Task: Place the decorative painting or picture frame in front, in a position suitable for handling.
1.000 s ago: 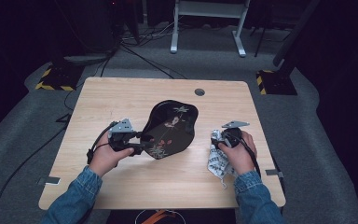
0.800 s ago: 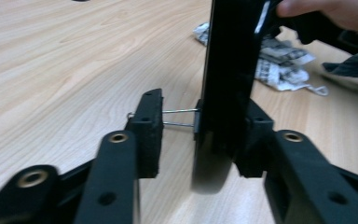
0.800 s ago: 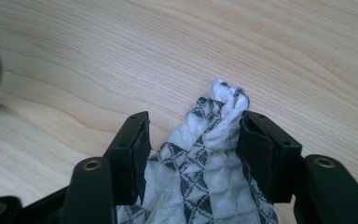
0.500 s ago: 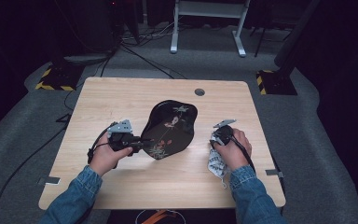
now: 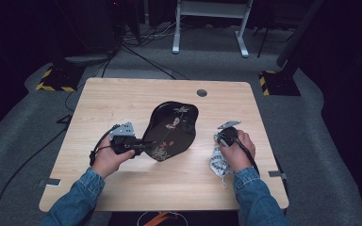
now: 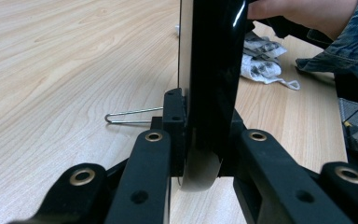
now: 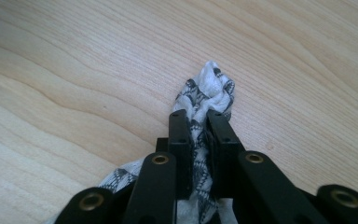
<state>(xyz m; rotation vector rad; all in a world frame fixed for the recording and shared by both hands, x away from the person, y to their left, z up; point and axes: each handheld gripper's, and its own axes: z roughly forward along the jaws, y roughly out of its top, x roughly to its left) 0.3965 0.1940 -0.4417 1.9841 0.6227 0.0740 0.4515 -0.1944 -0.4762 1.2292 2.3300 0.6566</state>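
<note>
Tray, black lacquered, flower-painted (image 5: 172,131): stands on edge at desk (image 5: 122,99) centre, lower rim clamped in left tool (image 6: 204,140). Right tool (image 7: 198,135) pinches white-and-black patterned cloth (image 7: 205,93) tight, lying near tray's right. Advise steady tray, firm cloth grip, then wipe painted face.

Bright, even light on the table (image 5: 122,101) — dark surroundings, soft focus, white glare on the tray (image 6: 216,70) edge.
</note>
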